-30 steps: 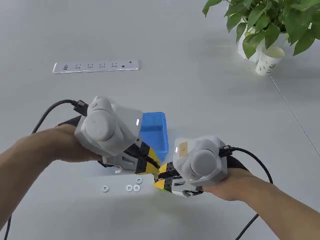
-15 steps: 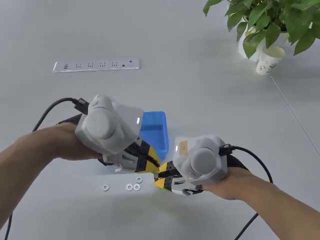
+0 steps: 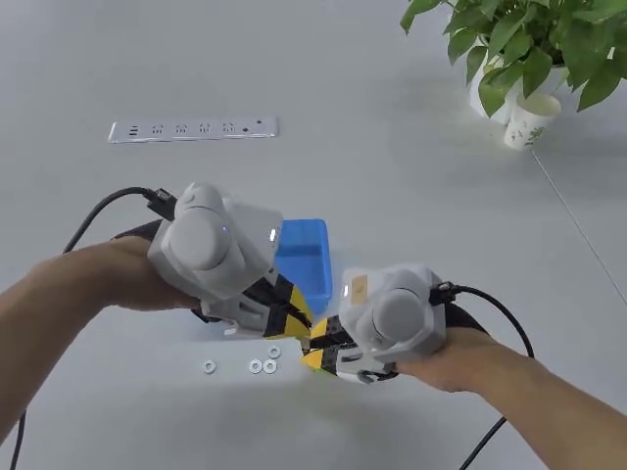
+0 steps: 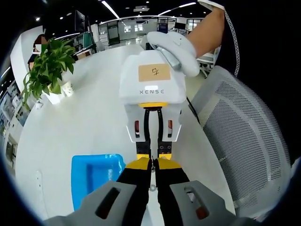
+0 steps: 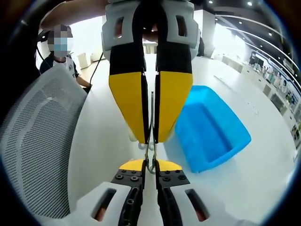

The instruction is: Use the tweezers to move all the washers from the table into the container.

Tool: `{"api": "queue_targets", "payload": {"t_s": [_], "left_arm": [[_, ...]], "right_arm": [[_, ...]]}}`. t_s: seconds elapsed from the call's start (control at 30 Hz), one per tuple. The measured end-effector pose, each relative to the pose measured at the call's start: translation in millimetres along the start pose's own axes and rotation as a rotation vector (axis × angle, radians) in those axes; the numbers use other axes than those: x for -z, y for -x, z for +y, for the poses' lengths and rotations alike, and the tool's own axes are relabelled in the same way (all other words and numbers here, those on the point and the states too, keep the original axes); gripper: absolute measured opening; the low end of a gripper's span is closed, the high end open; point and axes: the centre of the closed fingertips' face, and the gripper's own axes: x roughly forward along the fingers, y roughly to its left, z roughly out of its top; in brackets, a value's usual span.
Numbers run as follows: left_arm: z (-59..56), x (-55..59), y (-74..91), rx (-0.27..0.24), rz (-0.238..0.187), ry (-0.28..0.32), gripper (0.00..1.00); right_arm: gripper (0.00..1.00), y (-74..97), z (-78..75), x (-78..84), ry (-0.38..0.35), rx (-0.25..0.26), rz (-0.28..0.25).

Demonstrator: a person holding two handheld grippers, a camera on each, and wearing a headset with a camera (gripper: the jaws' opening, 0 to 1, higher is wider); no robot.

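Bright, even overhead light from ceiling strips (image 4: 109,8); faint soft shadows on the pale table (image 3: 392,147); head view sharp, gripper views fisheye-bent at the edges.

Left gripper (image 3: 305,329), right gripper (image 3: 313,356): grey housings, yellow-black jaws, black cables.

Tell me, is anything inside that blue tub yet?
Nothing that I can see: the blue tub looks bare inside in the right gripper view. The left gripper covers one edge of it, so that strip is unseen. The washers lie on the table.
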Motion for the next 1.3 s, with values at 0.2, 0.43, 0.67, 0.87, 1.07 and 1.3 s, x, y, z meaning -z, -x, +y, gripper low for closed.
{"api": "queue_targets", "payload": {"t_s": [0.2,0.43,0.67,0.87,1.07,1.3], "left_arm": [[-0.8,-3.3,7.0,-0.003,-0.002,0.001,0.06],[-3.5,-9.4,17.8,-0.006,-0.004,0.012,0.06],[-4.5,-16.1,29.1,-0.013,0.005,0.007,0.06],[-0.4,-23.0,38.7,-0.022,0.007,0.000,0.06],[3.3,-28.6,47.3,-0.031,0.017,-0.011,0.06],[10.5,-31.0,53.9,-0.041,0.024,-0.023,0.06]], "right_arm": [[0.10,3.8,1.1,-6.4,0.005,-0.002,-0.008],[0.10,10.1,3.2,-15.9,0.025,-0.007,-0.013],[0.10,16.3,2.3,-26.6,0.038,-0.005,-0.025],[0.10,23.2,-3.1,-36.3,0.048,0.007,-0.038],[0.10,28.4,-7.5,-45.4,0.059,0.020,-0.052],[0.10,31.7,-14.5,-53.3,0.068,0.033,-0.067]]}}
